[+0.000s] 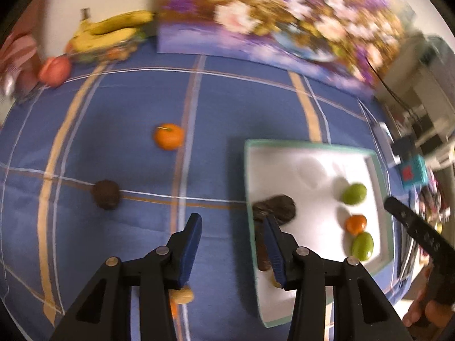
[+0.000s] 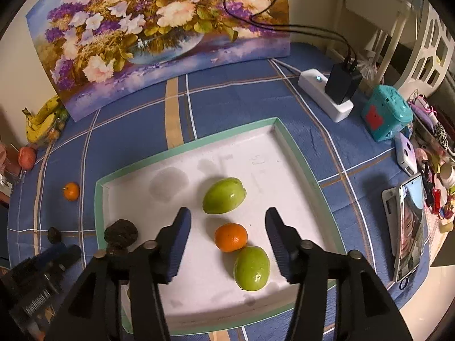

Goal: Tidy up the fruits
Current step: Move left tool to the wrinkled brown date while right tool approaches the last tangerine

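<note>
Both grippers hold nothing, fingers spread wide. The left gripper [image 1: 231, 221] hovers at the white tray's [image 2: 298, 153] left rim above a dark fruit [image 1: 277, 207]. Best next: swing left to the loose orange [image 1: 168, 136] on the tabletop, straddle it, close gently.

Inside the tray [image 2: 298, 153], open white floor is lying at twelve o'clock beyond the upper green fruit [image 2: 224, 196]. The tangerine [image 2: 231, 237] and lower green fruit [image 2: 251, 268] are touching, blocking the centre. A dark fruit [image 2: 121, 234] is crowding the nine o'clock rim.
</note>
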